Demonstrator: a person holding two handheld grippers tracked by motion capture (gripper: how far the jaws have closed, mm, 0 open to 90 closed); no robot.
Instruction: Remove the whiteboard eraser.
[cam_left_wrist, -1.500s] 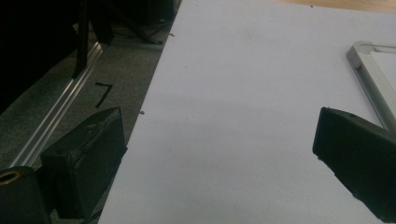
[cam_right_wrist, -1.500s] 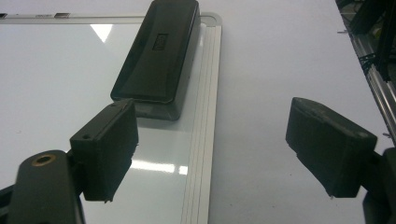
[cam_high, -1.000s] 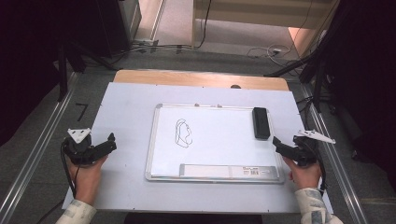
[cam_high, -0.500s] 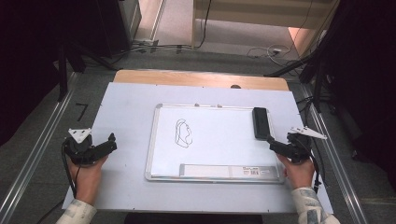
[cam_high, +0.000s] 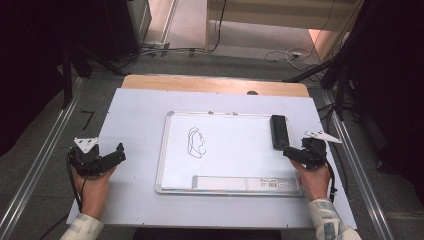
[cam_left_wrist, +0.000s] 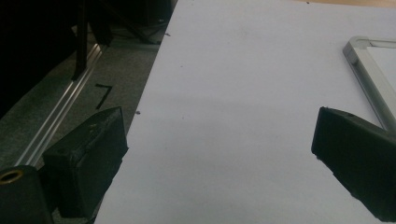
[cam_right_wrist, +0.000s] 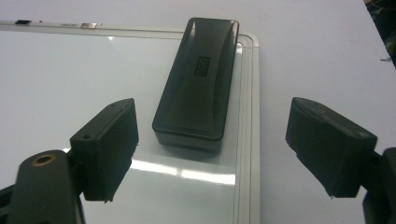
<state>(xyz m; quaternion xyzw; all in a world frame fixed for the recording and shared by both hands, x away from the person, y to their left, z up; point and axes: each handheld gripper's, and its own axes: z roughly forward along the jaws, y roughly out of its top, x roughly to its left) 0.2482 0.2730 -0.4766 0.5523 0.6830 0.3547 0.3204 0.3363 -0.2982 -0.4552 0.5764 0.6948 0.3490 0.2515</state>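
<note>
From above, the whiteboard (cam_high: 225, 150) lay at the middle of the white counter (cam_high: 135, 115), with a small line drawing (cam_high: 196, 142) left of its centre and a long label strip (cam_high: 245, 183) along its 6 o'clock edge. The black eraser (cam_high: 279, 131) rested lengthwise at the board's 3 o'clock edge, toward the far corner. The right gripper (cam_high: 292, 153) sat just at the eraser's 6 o'clock end, held in the right hand (cam_high: 314, 180); the high view was too small to tell whether they touched.

The right gripper view settled that: the right gripper (cam_right_wrist: 212, 149) had its jaws spread wide and released, one on each side of the eraser's (cam_right_wrist: 198, 79) near end, with clear gaps on both sides. It also showed the eraser lying partly over the board's metal frame (cam_right_wrist: 247, 140), and an embossed mark on its top too small to read.

The left gripper (cam_high: 116, 155) rested well apart from the board, at the counter's 9 o'clock side, in the left hand (cam_high: 94, 187). The left gripper view showed the left gripper's (cam_left_wrist: 219, 140) jaws released too, with bare counter (cam_left_wrist: 233, 93) between them and the whiteboard's near corner (cam_left_wrist: 369, 74) at 2 o'clock.
</note>
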